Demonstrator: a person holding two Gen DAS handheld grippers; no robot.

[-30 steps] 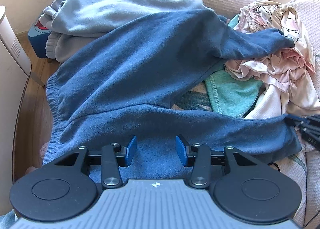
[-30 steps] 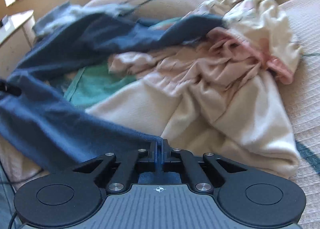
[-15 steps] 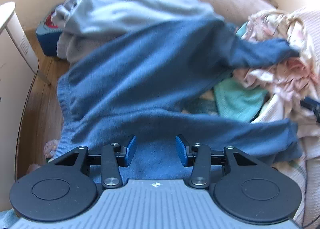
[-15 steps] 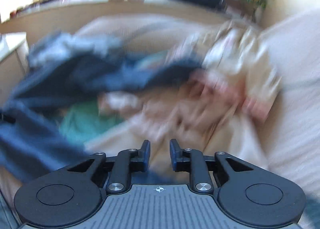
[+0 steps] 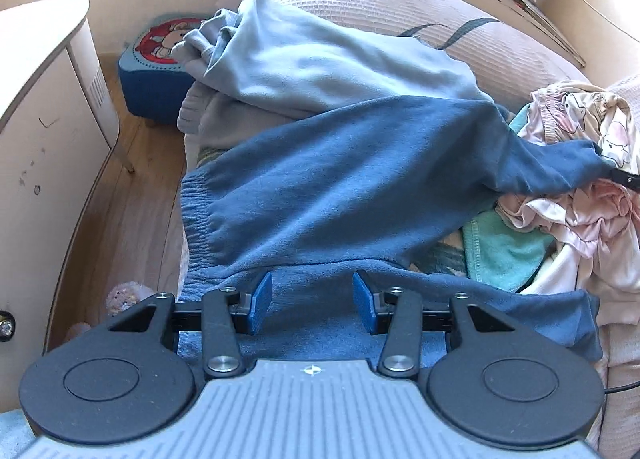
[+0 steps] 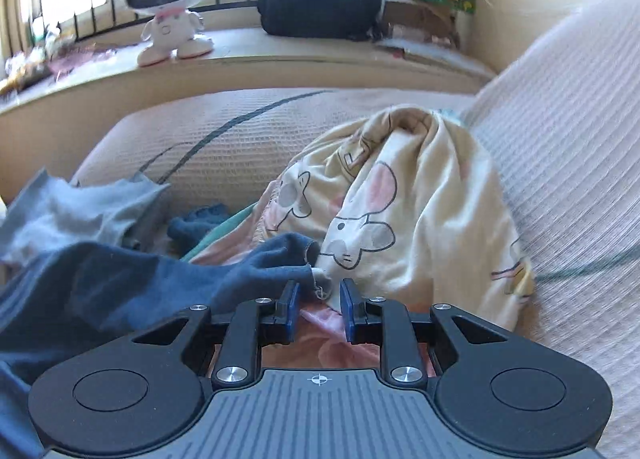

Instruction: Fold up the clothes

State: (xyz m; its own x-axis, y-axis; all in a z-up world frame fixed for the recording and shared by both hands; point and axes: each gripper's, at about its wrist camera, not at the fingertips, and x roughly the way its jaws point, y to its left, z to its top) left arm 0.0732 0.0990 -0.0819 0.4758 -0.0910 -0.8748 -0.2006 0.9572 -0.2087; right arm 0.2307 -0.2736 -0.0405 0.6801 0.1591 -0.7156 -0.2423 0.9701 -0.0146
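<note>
Left wrist view is showing the dark blue sweatpants [image 5: 360,179] lying spread across the bed [image 5: 380,7], waistband toward the left edge, one leg reaching right onto the pile of pale printed clothes [image 5: 580,131], the other leg running along the near side under the tool. The left gripper [image 5: 312,301] is hovering over the near fabric with its jaws spread wide, holding nothing, as it was a second ago.

Right wrist view is showing the change: the right gripper [image 6: 318,309], which was pinching the near leg's cuff one second ago, is now standing with jaws parted and empty, positioned just beside the far leg's cuff [image 6: 296,259] where it rests against the cream printed garment [image 6: 420,227].

Judgement: the near leg is released and laid out; the right tool is lining up to take the second cuff so the legs can be brought together. The printed garment is lying close enough to be caught by mistake.

A light blue garment [image 5: 320,59] is lying behind the sweatpants.
</note>
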